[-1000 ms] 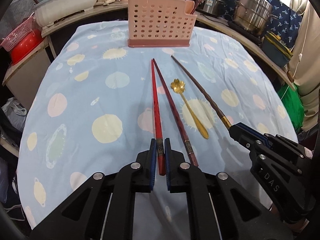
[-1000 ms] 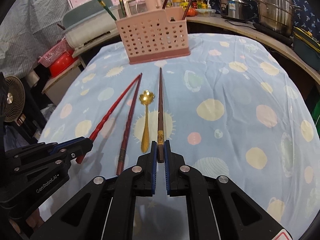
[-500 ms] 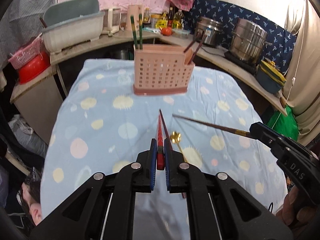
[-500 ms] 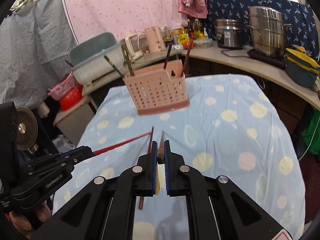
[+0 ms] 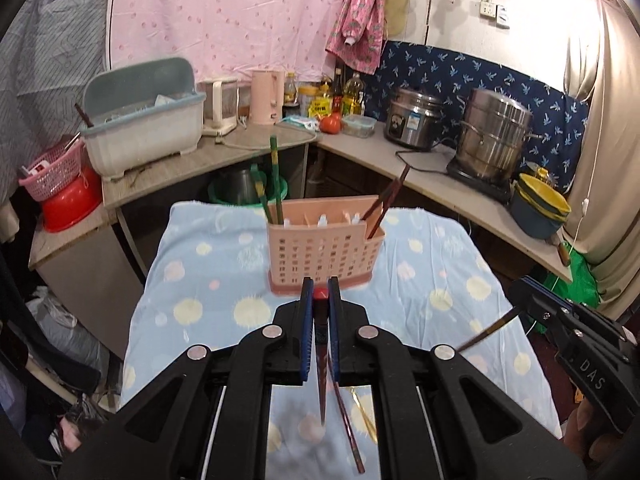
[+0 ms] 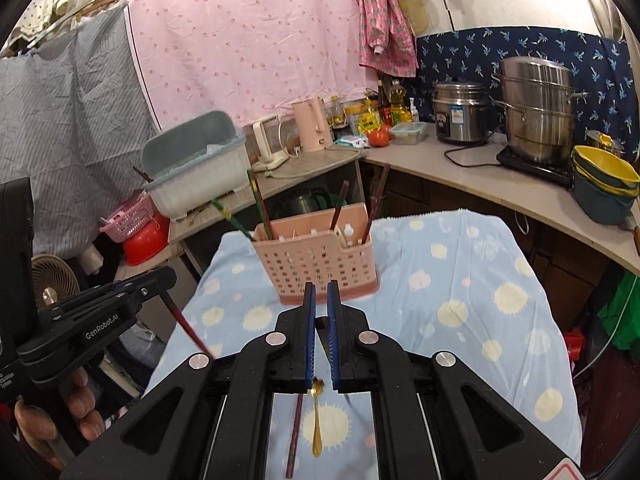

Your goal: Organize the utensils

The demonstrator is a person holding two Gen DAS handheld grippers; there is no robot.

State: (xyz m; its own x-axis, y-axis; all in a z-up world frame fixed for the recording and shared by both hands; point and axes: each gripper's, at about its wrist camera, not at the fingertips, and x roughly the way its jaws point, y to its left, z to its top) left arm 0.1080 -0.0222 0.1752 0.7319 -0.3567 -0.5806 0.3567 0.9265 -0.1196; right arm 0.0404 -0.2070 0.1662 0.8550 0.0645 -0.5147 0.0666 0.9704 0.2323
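My left gripper (image 5: 318,292) is shut on a red chopstick (image 5: 320,360) and holds it above the table, tip hanging down. It also shows in the right wrist view (image 6: 160,284). My right gripper (image 6: 320,296) is shut on a brown chopstick (image 5: 486,334), mostly hidden between its jaws in its own view. The pink perforated utensil holder (image 5: 322,252) stands at the far end of the table (image 5: 200,280), ahead of both grippers, with green chopsticks (image 5: 274,176) and brown chopsticks (image 5: 384,200) in it. A dark red chopstick (image 6: 294,436) and a gold spoon (image 6: 317,420) lie on the cloth below.
A counter (image 5: 400,156) wraps around behind the table with a dish tub (image 5: 144,120), pink kettle (image 5: 266,96), steel pots (image 5: 492,136) and stacked bowls (image 5: 540,210). A red basin (image 5: 70,204) and pink basket (image 5: 50,168) sit at the left.
Both grippers have lifted higher with their chopsticks and tilted up, so the chopsticks now hang down under them. The holder looks farther below.
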